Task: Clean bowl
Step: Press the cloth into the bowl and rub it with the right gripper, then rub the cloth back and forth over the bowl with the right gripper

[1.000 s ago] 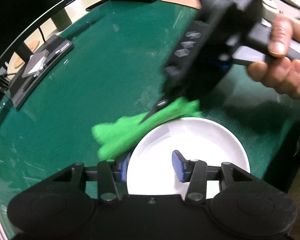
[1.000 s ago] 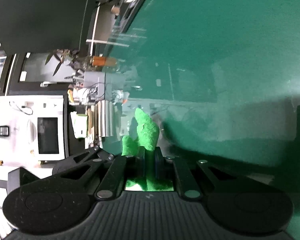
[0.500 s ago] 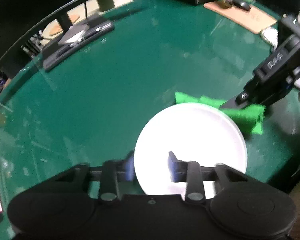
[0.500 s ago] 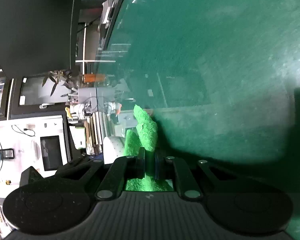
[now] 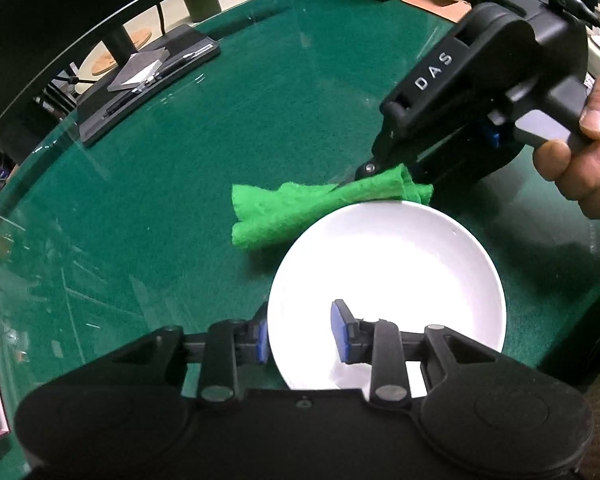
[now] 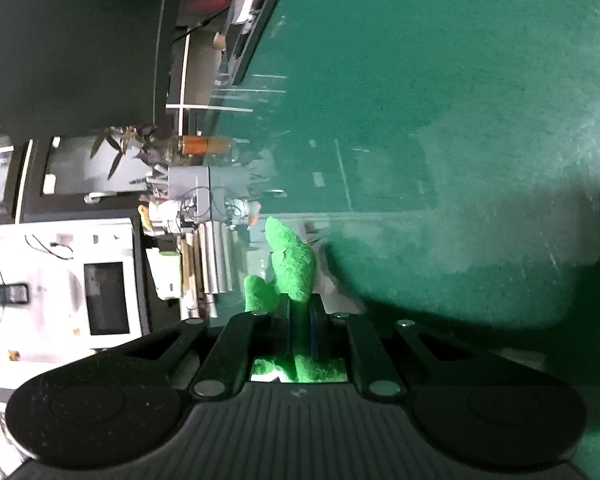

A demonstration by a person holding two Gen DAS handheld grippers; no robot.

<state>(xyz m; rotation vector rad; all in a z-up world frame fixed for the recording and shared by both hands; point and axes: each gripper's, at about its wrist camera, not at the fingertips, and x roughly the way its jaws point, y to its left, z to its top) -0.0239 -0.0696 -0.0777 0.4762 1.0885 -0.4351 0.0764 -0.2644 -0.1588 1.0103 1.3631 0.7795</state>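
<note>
Glossy white bowl (image 5: 400, 272); fuzzy green cloth (image 5: 300, 208).

Overhead light glares off the white bowl (image 5: 384, 280) and streaks the glass-topped green table (image 5: 180, 160), while fisheye edges darken and the right-wrist view looks soft.

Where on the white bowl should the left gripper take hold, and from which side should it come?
Probably the near rim of the white bowl: the wall there is thin and upright, and the left gripper already straddles it from above, jaws opening. The far rim is crowded by the green cloth in the right gripper.
</note>
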